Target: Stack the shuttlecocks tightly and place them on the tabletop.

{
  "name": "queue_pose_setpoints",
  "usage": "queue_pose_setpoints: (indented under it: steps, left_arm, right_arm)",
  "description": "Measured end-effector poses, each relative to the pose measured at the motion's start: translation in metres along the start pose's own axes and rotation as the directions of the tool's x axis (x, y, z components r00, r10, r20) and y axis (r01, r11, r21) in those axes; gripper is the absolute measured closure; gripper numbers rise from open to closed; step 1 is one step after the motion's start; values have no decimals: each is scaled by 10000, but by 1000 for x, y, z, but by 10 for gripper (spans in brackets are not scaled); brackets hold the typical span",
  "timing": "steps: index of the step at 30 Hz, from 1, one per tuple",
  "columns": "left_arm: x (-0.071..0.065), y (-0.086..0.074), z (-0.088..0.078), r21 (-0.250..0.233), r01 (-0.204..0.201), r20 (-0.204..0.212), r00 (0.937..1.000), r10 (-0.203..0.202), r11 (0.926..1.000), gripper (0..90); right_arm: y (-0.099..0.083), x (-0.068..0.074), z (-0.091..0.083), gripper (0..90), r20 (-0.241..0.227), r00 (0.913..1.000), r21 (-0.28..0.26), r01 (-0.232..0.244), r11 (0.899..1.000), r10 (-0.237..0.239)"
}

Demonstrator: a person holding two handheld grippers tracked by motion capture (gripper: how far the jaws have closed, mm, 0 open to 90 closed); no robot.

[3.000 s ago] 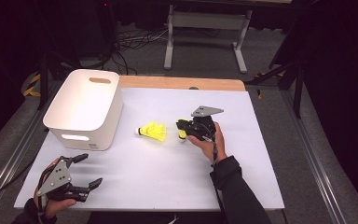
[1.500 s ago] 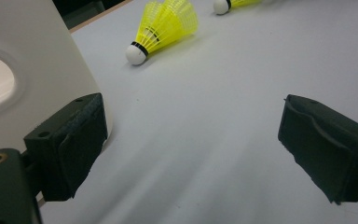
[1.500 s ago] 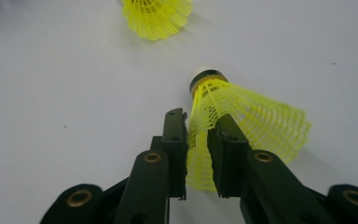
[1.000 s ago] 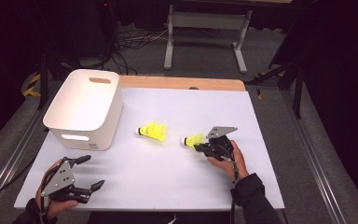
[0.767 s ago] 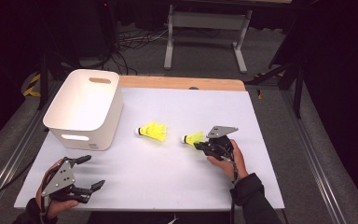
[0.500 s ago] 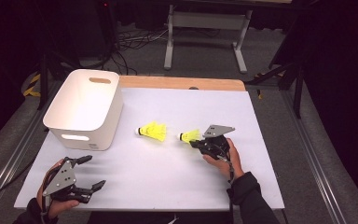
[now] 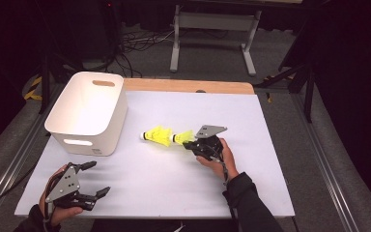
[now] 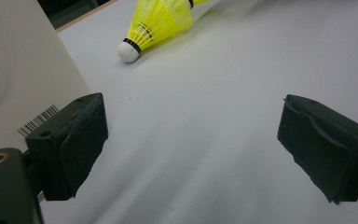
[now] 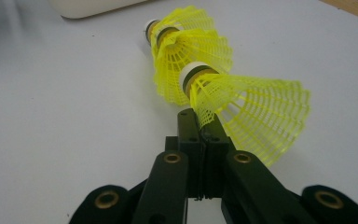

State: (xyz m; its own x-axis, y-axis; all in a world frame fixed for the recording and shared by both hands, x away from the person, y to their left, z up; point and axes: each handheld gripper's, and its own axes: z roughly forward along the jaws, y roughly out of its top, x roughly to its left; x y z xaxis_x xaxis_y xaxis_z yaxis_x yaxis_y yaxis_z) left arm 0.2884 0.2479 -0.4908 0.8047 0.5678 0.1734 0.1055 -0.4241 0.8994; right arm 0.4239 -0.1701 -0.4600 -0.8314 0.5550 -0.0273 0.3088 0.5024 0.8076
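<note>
A yellow shuttlecock [image 7: 157,136] lies on the white table [image 7: 270,145] with its white cork pointing left toward the bin. My right gripper [image 7: 193,143] is shut on the skirt of a second yellow shuttlecock [image 7: 183,137], held level. In the right gripper view the held shuttlecock [image 9: 251,112] has its cork at the open end of the lying shuttlecock's [image 9: 191,51] skirt, and my right gripper [image 9: 200,119] pinches the mesh edge. My left gripper [image 7: 97,178] rests open at the front left, with nothing between its jaws. The left gripper view shows the lying shuttlecock [image 8: 161,21] far ahead of my left gripper [image 8: 191,149].
A white bin [image 7: 89,140] with handle cut-outs stands at the back left; its wall [image 8: 18,70] is close beside the left jaw. A wooden strip [image 7: 188,86] edges the table's far side. Stands and cables sit on the floor beyond.
My right gripper has carried its shuttlecock leftward until the cork meets the lying shuttlecock's skirt. The left gripper has stayed in place.
</note>
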Motion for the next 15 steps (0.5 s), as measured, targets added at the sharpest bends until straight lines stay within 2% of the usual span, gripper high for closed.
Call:
queue_pose_setpoints:
  steps: [15]
  left_arm:
    - [-1, 1, 0, -31, -67, 141, 9999, 68, 10000, 96]
  right_arm:
    - [16, 7, 38, 882, -509, 9984, 119, -219, 9997, 225]
